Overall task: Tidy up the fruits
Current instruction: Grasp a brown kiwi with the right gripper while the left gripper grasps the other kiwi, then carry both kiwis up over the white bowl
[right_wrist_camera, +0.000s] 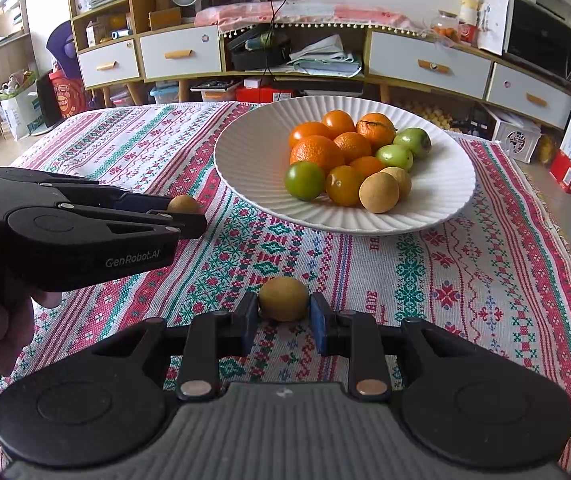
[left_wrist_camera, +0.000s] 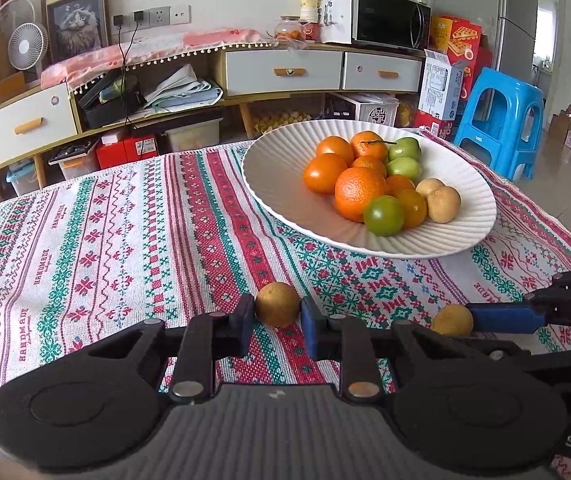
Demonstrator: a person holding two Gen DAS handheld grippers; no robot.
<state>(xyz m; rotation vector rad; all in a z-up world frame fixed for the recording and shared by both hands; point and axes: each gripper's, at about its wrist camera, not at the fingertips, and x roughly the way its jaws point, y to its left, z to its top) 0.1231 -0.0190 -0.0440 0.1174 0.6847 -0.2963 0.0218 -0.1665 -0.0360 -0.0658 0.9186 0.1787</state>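
**Ana:** Patterned cloth covers the worktop (left_wrist_camera: 85,240), and a cluttered sideboard runs along the wall behind. Where are the loose fruits?

**Ben:** Two small tan fruits sit on the cloth, short of the white plate (left_wrist_camera: 277,184). The left tan fruit (left_wrist_camera: 277,305) lies between the pads of the left hand-held gripper (left_wrist_camera: 276,326), which is closed onto it. The right tan fruit (right_wrist_camera: 284,299) is pinched the same way by the right hand-held gripper (right_wrist_camera: 284,322). Both fruits appear to rest on the cloth, not yet lifted.

**Ana:** How should the lift go?

**Ben:** I'd say raise each straight up, keep the squeeze gentle since they are round and could roll out, then carry them over the plate's rim and lower them beside the other tan ones before releasing. The two grippers are near each other, so moving one at a time avoids a bump.

**Ana:** And the count on the plate?

**Ben:** About seven orange fruits (right_wrist_camera: 317,152), three green ones (right_wrist_camera: 304,180), and two tan ones (right_wrist_camera: 379,193), all heaped on the plate's right half. The left half is bare.
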